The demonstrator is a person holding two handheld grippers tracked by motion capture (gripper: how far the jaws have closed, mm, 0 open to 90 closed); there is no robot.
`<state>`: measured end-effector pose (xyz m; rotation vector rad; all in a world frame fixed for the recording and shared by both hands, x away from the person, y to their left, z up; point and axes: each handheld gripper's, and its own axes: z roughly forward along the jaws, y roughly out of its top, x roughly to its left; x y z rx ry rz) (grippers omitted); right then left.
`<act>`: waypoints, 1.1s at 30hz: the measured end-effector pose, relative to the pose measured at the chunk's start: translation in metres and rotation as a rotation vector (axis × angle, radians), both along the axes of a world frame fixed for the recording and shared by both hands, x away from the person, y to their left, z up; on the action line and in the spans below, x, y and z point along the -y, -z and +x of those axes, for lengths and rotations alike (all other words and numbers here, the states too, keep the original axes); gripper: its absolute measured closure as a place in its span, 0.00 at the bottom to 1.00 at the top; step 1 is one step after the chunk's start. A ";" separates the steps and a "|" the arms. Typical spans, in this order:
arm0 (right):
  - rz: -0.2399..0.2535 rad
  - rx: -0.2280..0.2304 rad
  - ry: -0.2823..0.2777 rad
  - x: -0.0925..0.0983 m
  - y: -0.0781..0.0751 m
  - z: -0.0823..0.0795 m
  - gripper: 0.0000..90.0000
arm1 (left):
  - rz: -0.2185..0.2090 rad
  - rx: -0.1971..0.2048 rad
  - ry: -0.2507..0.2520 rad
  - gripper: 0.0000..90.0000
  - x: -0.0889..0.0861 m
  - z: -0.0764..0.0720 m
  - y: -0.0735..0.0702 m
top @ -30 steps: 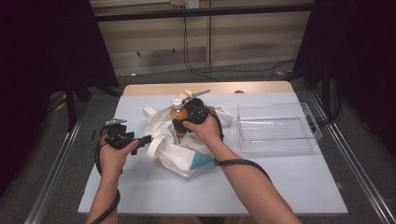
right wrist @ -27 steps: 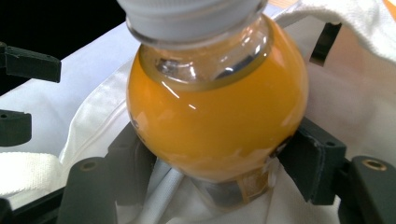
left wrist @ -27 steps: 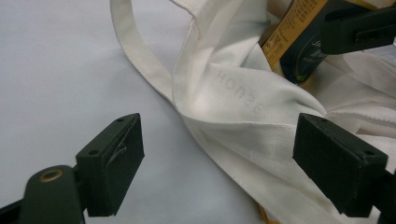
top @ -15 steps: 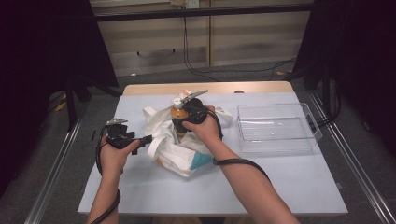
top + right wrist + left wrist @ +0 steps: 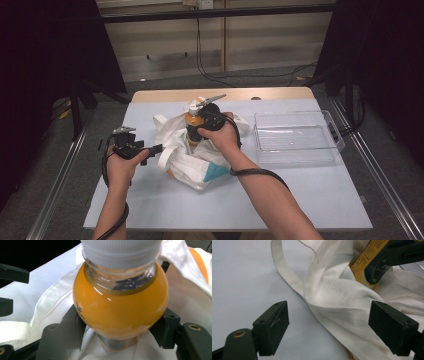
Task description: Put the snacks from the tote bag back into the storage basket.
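High view: the person's right forearm reached forward from the bottom edge, its hand wrapped around the right gripper (image 5: 196,131) over the white bag (image 5: 192,160) in the middle of the table (image 5: 300,200). The gripper met the bottle (image 5: 192,125), which stood upright in the bag, orange with a white cap. The left hand held the left gripper (image 5: 156,148) low at the bag's left edge, pointing right toward the cloth. A clear tray (image 5: 295,137) sat to the right of the bag, apart from it.

Left gripper view: the jaws stood wide apart with nothing pressed between them. The bag's cloth (image 5: 337,302) and a strap lay between and beyond them, with faint lettering on the fabric. At the top right the bottle's yellow label (image 5: 364,257) showed, crossed by the other gripper's black jaw.

Right gripper view: the bottle (image 5: 120,305) sat between the jaws, which had just been closing; both pads pressed its sides below the bulge. The juice was bright orange under a clear neck and a ribbed white cap (image 5: 120,252). White cloth bunched under and around the bottle's base.
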<state>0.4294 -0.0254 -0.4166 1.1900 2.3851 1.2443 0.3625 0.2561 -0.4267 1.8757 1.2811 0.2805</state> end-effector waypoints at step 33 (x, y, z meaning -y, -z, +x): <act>0.016 -0.022 -0.052 0.018 -0.055 -0.001 0.42 | -0.001 0.002 0.031 0.17 0.004 0.000 -0.004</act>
